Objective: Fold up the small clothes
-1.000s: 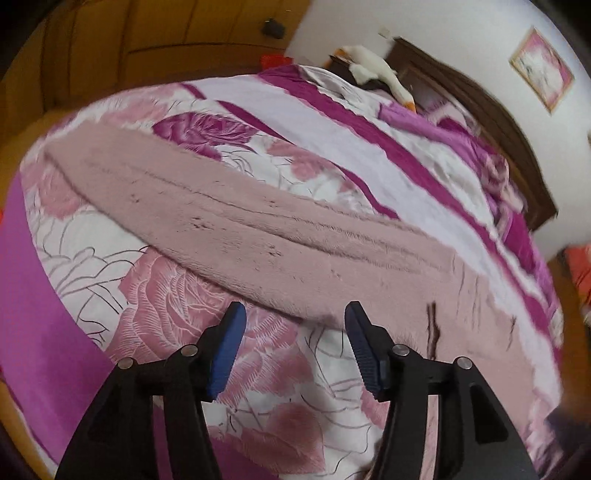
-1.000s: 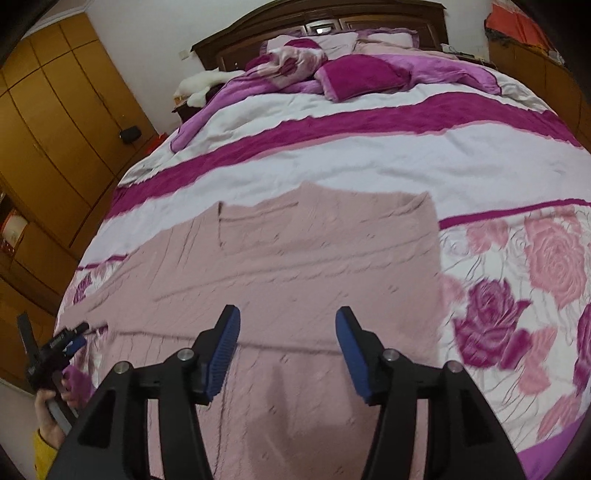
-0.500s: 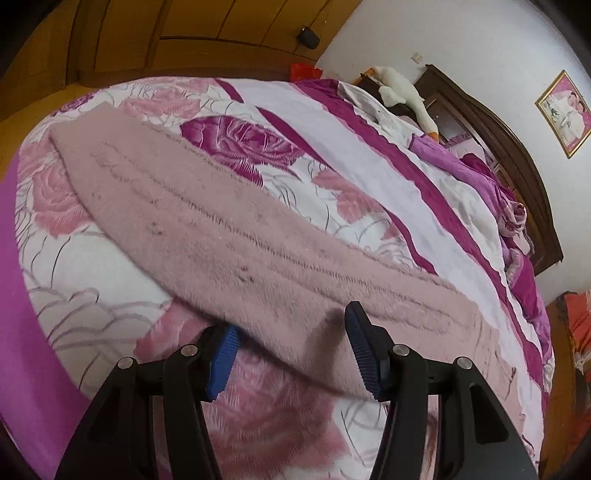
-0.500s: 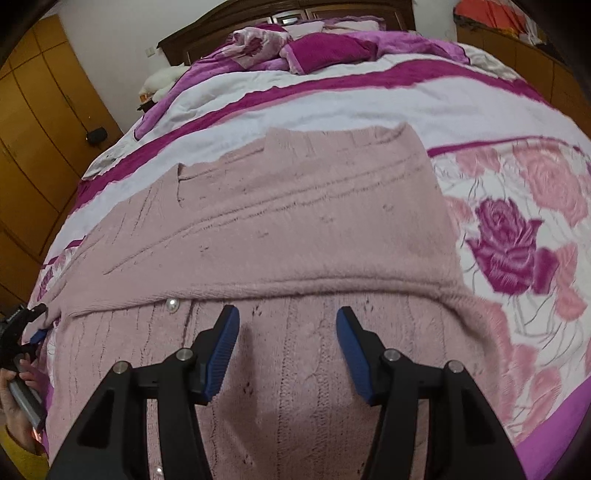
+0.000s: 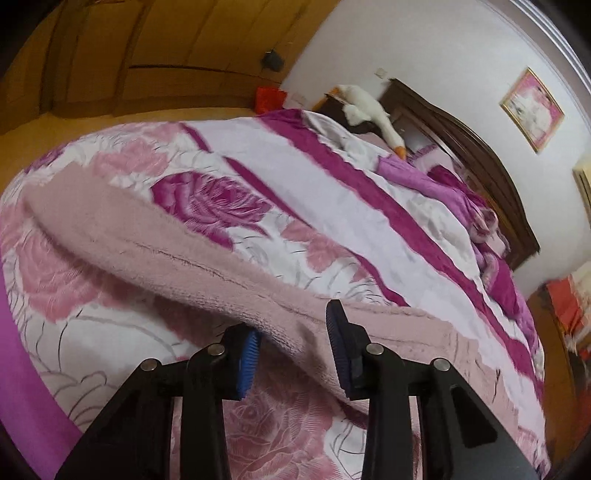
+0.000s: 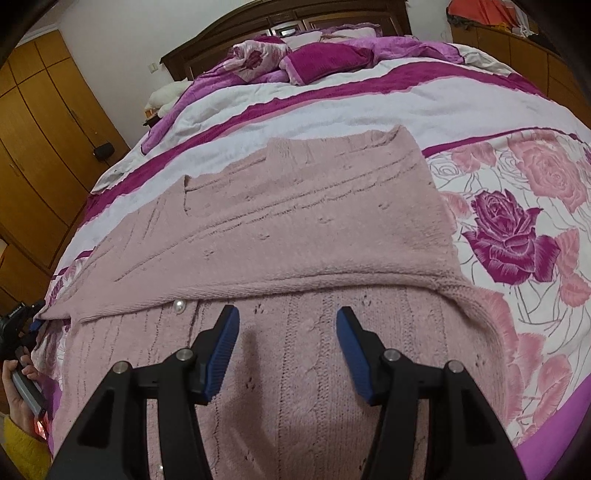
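Observation:
A dusty-pink knitted cardigan (image 6: 295, 229) lies spread on the bed, with one sleeve folded across its body and a pearl button (image 6: 179, 305) showing. My right gripper (image 6: 286, 325) is open and empty, low over the cardigan's front. In the left wrist view the other sleeve (image 5: 155, 254) stretches away to the left. My left gripper (image 5: 293, 334) is open, its jaws standing either side of the sleeve's raised near edge. The left gripper also shows at the far left of the right wrist view (image 6: 35, 325).
The bed has a rose-patterned pink, white and magenta duvet (image 6: 517, 206) with pillows (image 6: 321, 59) heaped at the dark wooden headboard (image 6: 295, 18). Wooden wardrobes (image 6: 40, 140) stand along the left. A white goose plush (image 5: 365, 105) lies beside the headboard.
My left gripper has moved forward and down until the sleeve's edge sits between its jaws. My right gripper has lowered closer onto the cardigan's front. Both stay open.

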Motion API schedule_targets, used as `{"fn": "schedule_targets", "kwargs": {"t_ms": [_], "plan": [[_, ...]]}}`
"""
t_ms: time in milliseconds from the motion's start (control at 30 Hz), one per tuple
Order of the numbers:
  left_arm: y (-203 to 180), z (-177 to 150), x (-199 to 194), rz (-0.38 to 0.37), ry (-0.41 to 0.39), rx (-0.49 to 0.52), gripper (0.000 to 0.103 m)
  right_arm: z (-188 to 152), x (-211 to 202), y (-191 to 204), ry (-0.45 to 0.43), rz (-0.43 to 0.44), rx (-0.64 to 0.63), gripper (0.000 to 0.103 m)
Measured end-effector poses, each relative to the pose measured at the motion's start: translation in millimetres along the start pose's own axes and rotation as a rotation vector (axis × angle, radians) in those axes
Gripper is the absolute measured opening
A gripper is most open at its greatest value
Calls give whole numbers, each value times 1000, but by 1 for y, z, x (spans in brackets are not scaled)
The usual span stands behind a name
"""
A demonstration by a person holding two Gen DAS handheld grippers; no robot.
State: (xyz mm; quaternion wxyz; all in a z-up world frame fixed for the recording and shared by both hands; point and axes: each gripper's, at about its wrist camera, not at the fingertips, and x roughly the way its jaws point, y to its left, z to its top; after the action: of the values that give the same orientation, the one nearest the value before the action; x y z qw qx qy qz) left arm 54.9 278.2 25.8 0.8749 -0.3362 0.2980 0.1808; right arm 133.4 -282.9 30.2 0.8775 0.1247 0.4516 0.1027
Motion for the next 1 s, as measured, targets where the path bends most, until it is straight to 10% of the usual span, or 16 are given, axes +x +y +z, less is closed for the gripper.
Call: {"fn": "schedule_targets", "kwargs": {"t_ms": [600, 1000], "plan": [[-124, -7, -73, -290, -87, 291, 0, -3, -16, -5, -46, 4, 26, 58], [-238, -93, -44, -425, 78, 484, 0, -3, -22, -10, -71, 17, 41, 58]]}}
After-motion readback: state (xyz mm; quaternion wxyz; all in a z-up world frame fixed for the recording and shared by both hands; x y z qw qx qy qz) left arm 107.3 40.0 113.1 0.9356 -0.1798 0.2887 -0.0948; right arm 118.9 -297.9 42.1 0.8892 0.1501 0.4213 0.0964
